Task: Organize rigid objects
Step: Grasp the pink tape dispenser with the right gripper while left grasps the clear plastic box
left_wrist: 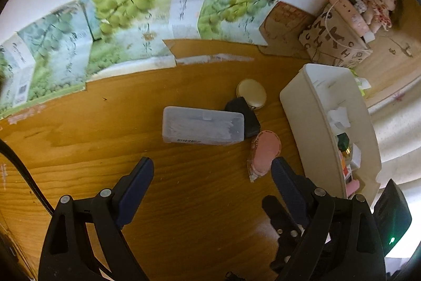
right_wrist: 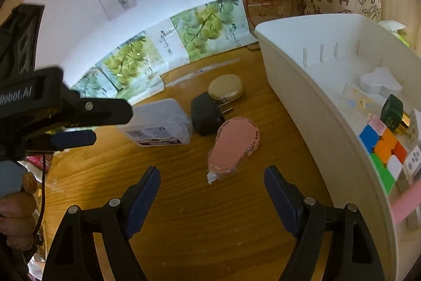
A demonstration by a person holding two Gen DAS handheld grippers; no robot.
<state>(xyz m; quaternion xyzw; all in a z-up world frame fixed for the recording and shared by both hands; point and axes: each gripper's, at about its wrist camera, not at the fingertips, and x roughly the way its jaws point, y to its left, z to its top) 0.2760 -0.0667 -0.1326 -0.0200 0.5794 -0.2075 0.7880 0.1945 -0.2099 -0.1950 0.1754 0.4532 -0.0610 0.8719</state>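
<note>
Four loose items lie on the wooden table (left_wrist: 79, 138) in your left wrist view: a clear plastic case (left_wrist: 202, 125), with a black charger (left_wrist: 243, 116) touching its right end, a gold compact (left_wrist: 251, 92) behind the charger and a pink foot-shaped piece (left_wrist: 264, 153) in front of it. Your left gripper (left_wrist: 213, 170) hangs spread and empty, near the case. In your right wrist view, the white bin (right_wrist: 310, 102) stands right of the case (right_wrist: 160, 123) holding a colour cube (right_wrist: 382, 146); your right gripper (right_wrist: 211, 181) is also parted, empty.
</note>
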